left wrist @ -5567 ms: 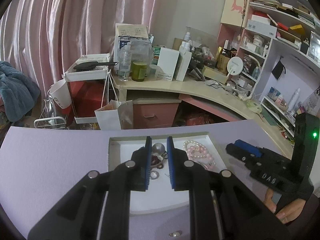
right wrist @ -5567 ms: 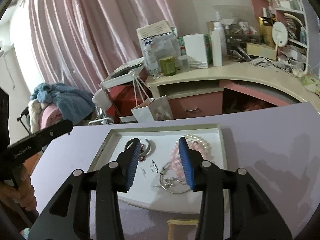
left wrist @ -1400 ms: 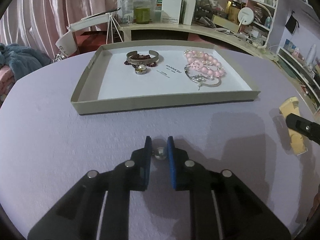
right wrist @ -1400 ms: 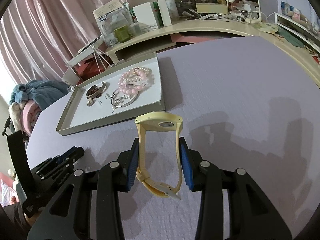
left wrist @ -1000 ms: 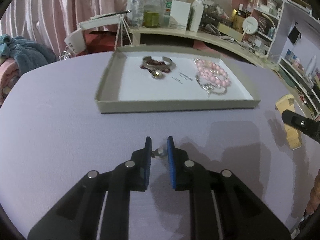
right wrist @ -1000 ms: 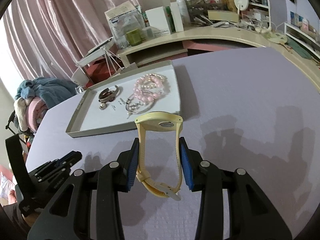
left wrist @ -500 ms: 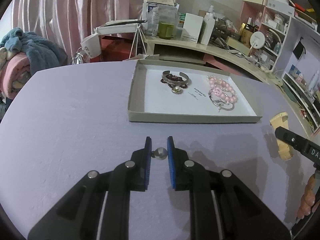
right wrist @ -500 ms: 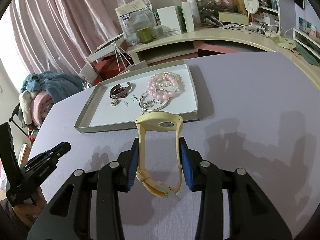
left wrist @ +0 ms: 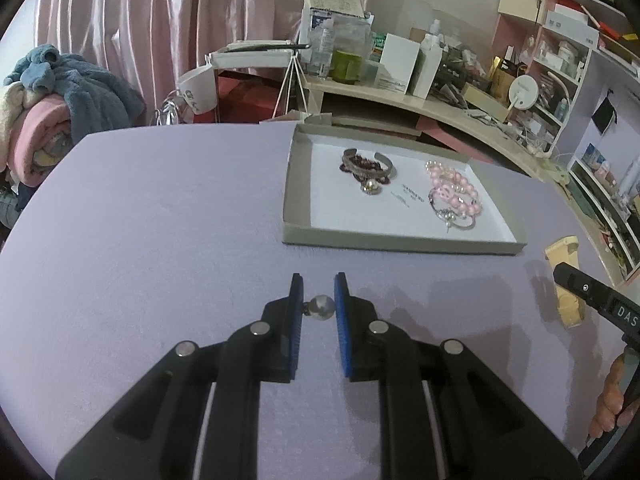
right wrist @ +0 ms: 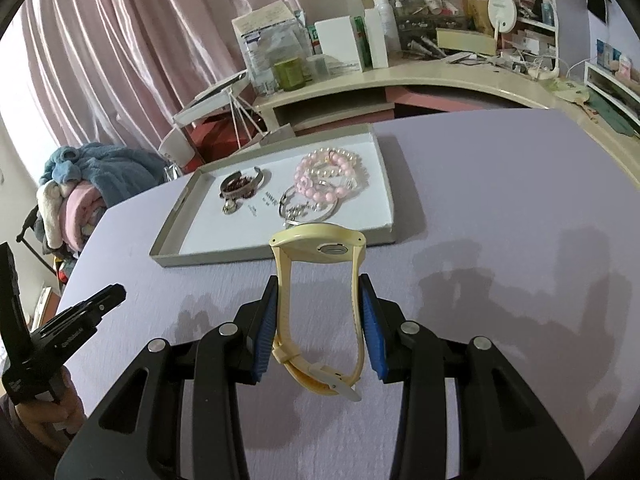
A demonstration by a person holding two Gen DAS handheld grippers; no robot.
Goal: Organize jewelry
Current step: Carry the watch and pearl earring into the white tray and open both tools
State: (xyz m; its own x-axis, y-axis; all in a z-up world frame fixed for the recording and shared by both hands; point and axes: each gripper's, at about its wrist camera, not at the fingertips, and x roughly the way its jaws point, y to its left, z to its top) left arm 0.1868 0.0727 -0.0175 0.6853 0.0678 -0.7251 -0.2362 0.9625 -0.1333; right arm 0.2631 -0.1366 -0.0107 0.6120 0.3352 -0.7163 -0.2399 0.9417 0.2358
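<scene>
My left gripper (left wrist: pixel 318 294) is shut on a small pearl stud earring (left wrist: pixel 321 307), held above the purple table. My right gripper (right wrist: pixel 319 290) is shut on a pale yellow wristwatch (right wrist: pixel 318 246), its strap looped between the blue pads. The watch also shows at the right of the left wrist view (left wrist: pixel 568 284). A shallow grey tray (left wrist: pixel 384 238) lies ahead, holding a silver cuff bracelet (left wrist: pixel 366 163), a dark red bracelet, a round pearl piece (left wrist: pixel 371 187), pink bead bracelets (left wrist: pixel 454 186) and a silver bangle (right wrist: pixel 306 208). The tray (right wrist: pixel 188 216) lies just beyond the watch in the right wrist view.
The purple table (left wrist: pixel 160 208) spreads wide left of the tray. Beyond its far edge stand a curved cream desk (right wrist: pixel 400 76) crowded with boxes and bottles, pink curtains, and a pile of blankets (left wrist: pixel 60 100) at left. Shelves (left wrist: pixel 580 52) stand at right.
Both grippers have lifted and drawn back from the tray with their items still held. The left gripper has shifted left, so the tray now sits to its right.
</scene>
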